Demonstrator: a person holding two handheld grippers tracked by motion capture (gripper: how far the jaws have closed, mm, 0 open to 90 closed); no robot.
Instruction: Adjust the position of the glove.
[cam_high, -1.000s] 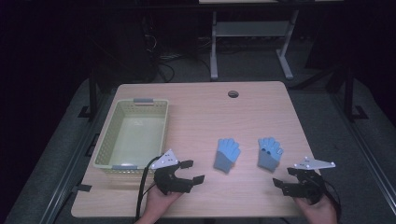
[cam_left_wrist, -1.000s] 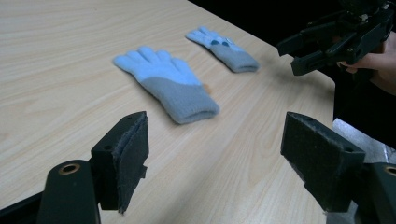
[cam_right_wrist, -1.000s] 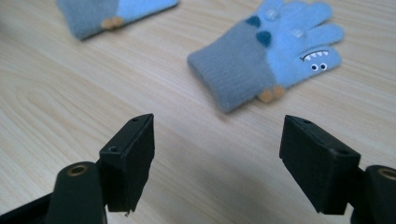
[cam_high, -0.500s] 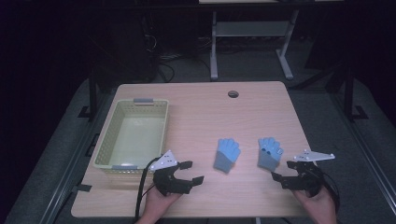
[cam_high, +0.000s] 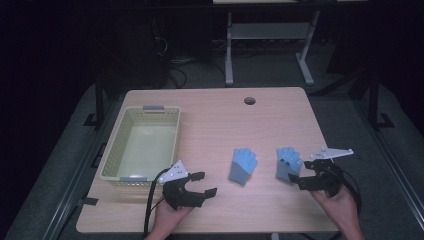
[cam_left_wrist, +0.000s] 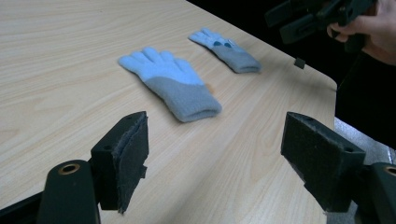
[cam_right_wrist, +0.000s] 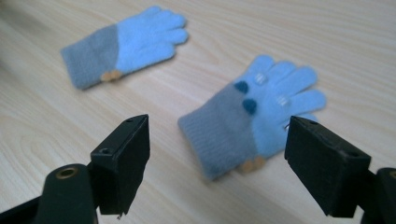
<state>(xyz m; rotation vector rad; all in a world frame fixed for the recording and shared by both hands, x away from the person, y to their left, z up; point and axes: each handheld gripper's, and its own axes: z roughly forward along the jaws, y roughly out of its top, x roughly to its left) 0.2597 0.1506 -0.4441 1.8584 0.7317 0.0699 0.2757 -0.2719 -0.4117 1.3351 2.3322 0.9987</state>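
The right gripper (cam_high: 299, 176) hangs above the near right part of the table (cam_high: 220, 120), its jaws spread wide with nothing between them — they have just been opening to that full spread. Just ahead of its tips lies the right glove (cam_high: 288, 162), a blue knit glove with a grey cuff; in the right gripper view this right glove (cam_right_wrist: 254, 116) sits on the wood beyond the gap between the jaws, cuff toward the gripper and fingers pointing away, with two dark blue dots and small pale patches on its back. Beyond it and off to that gripper's left lies the left glove (cam_right_wrist: 123, 44), flat on the wood, apart from the first. The left gripper (cam_high: 200, 185) sits near the front edge, jaws likewise apart and empty — the left glove (cam_left_wrist: 170, 81) lies ahead of it, cuff nearest, untouched. Off to that gripper's left, just beside it, stands a pale green basket (cam_high: 112, 150), its far end carrying a grey handle.
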